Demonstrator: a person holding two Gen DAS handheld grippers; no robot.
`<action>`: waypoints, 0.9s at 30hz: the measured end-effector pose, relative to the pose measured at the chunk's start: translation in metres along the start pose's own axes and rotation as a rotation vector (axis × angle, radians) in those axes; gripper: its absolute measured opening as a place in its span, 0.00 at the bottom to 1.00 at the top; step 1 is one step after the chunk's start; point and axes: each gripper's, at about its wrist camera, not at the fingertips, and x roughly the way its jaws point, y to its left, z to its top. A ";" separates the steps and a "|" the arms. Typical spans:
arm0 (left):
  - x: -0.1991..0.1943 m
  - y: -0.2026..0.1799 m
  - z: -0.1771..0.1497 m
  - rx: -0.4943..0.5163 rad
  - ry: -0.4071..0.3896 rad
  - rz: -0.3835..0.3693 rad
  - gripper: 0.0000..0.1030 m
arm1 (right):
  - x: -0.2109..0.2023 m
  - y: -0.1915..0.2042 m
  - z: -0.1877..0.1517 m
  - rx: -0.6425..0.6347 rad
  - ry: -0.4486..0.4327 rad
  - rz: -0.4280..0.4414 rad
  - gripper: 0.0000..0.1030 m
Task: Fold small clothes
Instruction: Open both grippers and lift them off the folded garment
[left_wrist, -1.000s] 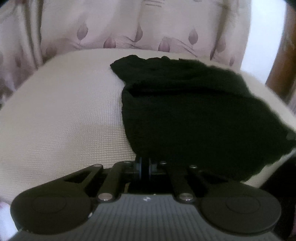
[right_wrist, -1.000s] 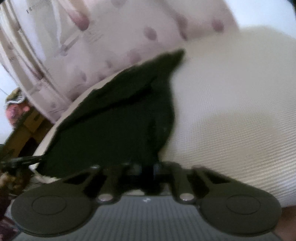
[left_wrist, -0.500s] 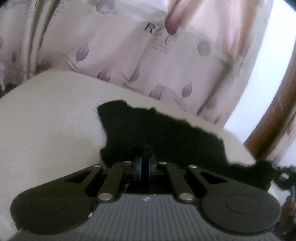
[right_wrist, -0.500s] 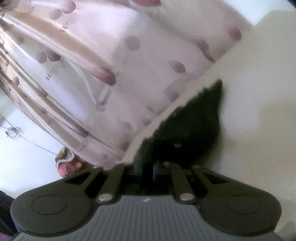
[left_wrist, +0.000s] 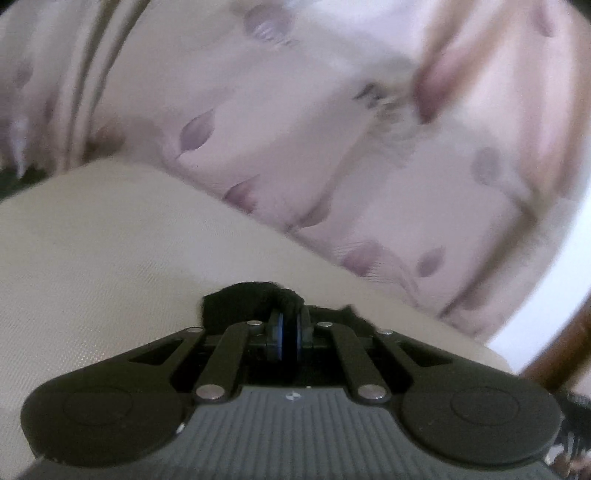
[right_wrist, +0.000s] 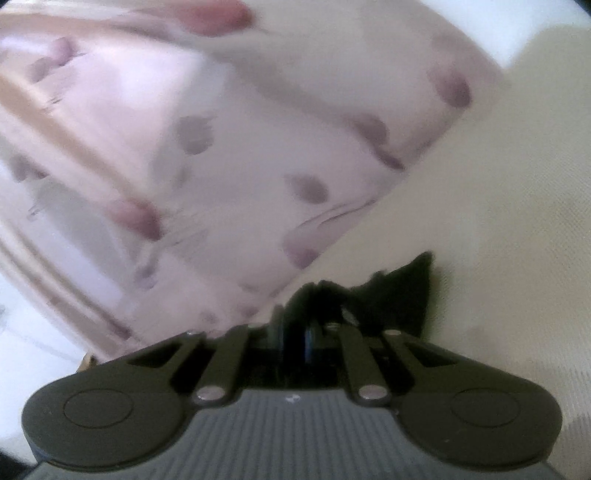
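A cream woven cushion (left_wrist: 110, 251) filled the lower part of both views. Behind it hung a blurred pale pink curtain (left_wrist: 295, 129) with mauve leaf prints, beside a brown wooden post (left_wrist: 561, 354).

Fuzzy matt black garment (left_wrist: 236, 301); woven cream cushion (left_wrist: 110, 240).

The left gripper (left_wrist: 289, 325) had its jaws pressed together on a bunched fold of the black garment (left_wrist: 240, 304), which showed only as a small dark mass just past the fingertips. Beneath lay a cream woven cushion (left_wrist: 110, 258). Behind it hung a blurred pink curtain (left_wrist: 295, 129) printed with mauve leaves.
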 end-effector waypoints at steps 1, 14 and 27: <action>0.008 0.004 0.000 -0.006 0.012 0.013 0.08 | 0.009 -0.008 0.003 0.021 0.003 -0.014 0.10; 0.013 0.034 0.000 -0.047 -0.060 0.112 0.91 | 0.012 -0.070 0.005 0.277 -0.129 0.115 1.00; -0.015 -0.012 -0.068 0.292 0.004 -0.006 0.60 | 0.046 0.098 -0.109 -0.667 0.285 -0.036 0.43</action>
